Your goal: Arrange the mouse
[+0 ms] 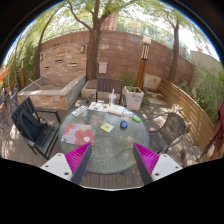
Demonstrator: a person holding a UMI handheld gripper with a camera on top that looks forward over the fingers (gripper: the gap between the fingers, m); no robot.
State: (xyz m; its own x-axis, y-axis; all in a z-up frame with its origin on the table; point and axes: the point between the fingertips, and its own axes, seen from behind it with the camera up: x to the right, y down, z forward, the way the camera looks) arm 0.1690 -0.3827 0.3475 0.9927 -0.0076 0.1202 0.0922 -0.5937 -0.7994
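A round glass table (112, 150) stands on a patio just ahead of my gripper (112, 160). On it lie a pinkish flat mat (78, 131), a small yellow item (107, 127), a small blue-green item (123, 124) and a small dark object (137, 119) that may be the mouse; I cannot tell for sure. My two fingers with magenta pads (78, 157) stand wide apart over the table's near edge. Nothing is between them. All the items lie well beyond the fingertips.
A black chair (35, 125) stands left of the table and another chair (170, 128) right of it. A white planter (133, 97), a brick wall (110, 55), a tree trunk (95, 40) and a wooden fence (190, 105) lie beyond.
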